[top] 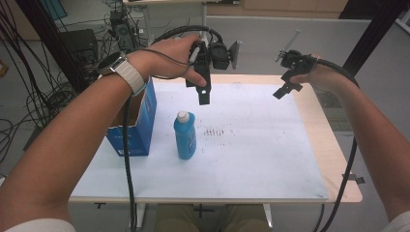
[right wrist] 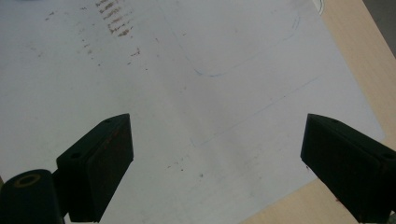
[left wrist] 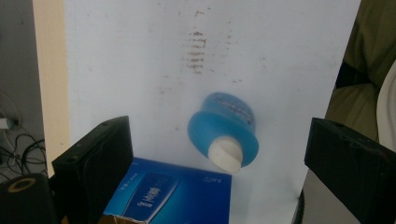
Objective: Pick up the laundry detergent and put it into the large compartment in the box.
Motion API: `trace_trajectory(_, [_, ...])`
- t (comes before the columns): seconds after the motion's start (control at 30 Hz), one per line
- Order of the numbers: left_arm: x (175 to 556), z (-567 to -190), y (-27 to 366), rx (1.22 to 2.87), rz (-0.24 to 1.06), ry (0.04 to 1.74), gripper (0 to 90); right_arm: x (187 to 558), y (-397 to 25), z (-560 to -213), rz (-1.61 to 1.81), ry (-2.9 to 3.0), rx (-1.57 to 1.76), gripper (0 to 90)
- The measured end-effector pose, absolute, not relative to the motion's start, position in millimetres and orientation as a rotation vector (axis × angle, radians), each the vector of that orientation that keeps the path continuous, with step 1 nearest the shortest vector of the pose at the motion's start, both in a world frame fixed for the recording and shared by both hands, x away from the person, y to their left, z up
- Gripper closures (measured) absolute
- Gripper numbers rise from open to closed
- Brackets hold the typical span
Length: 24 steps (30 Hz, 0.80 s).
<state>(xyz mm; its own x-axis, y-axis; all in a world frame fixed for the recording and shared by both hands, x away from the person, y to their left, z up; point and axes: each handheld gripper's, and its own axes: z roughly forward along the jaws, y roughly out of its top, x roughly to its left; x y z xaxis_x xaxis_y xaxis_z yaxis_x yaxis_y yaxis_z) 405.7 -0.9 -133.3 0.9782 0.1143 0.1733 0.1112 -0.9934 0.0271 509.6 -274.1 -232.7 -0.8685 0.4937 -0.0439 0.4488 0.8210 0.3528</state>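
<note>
Left gripper (top: 205, 94) hangs above the tabletop (top: 270, 159), jaws spread wide and empty — and the blue bottle (top: 184, 135) stands upright right beneath it, a shade toward the person. Its long axis runs straight up, white cap (top: 182, 116) on top, so the coming move looks like a plain drop from above. Blue box (top: 140, 126) sits just beside the bottle on the left — tight quarters for the jaw on that side. Right gripper (top: 285, 87) is well apart, out over the far right, jaws also released with nothing between them; the left hand is clearly nearer.

The left gripper view looks down on the cap (left wrist: 225, 155), between its jaws, with the box (left wrist: 170, 193) edging in below. The right gripper view takes in bare, scuffed white sheet (right wrist: 196, 107).
</note>
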Motion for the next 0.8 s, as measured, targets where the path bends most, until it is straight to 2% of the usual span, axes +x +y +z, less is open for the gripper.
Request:
trace_trajectory(0.33, [405.0,-131.4,-1.6,3.098,0.284,0.201,8.4,508.6,-272.9,-232.3,0.505,2.870,0.735,9.4])
trace_trajectory(0.8, [403.7,-129.3,5.0,3.068,0.333,0.354,8.1,507.1,-272.7,-232.2,0.514,2.867,0.729,9.3])
